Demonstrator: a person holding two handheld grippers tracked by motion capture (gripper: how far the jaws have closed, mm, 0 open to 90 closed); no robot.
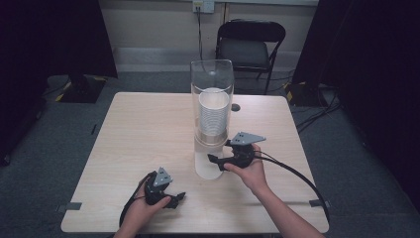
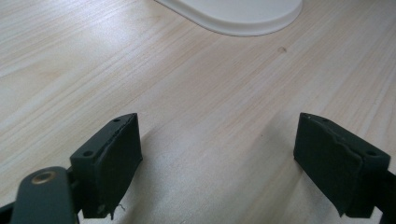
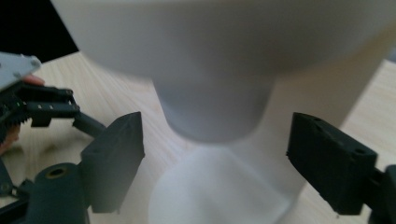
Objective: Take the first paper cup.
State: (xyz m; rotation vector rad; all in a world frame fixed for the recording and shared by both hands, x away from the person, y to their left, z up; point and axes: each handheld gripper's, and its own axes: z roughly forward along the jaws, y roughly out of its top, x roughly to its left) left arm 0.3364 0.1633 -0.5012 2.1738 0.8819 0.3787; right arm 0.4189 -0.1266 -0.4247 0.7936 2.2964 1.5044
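My right gripper (image 1: 214, 159) is spread wide at the foot of the cup dispenser (image 1: 212, 99), its jaws either side of the lowest cup (image 3: 212, 116), gripping nothing. My left gripper (image 1: 179, 197) rests low over the table (image 1: 138, 129), jaws apart and empty, near the dispenser's white base (image 2: 243, 14).
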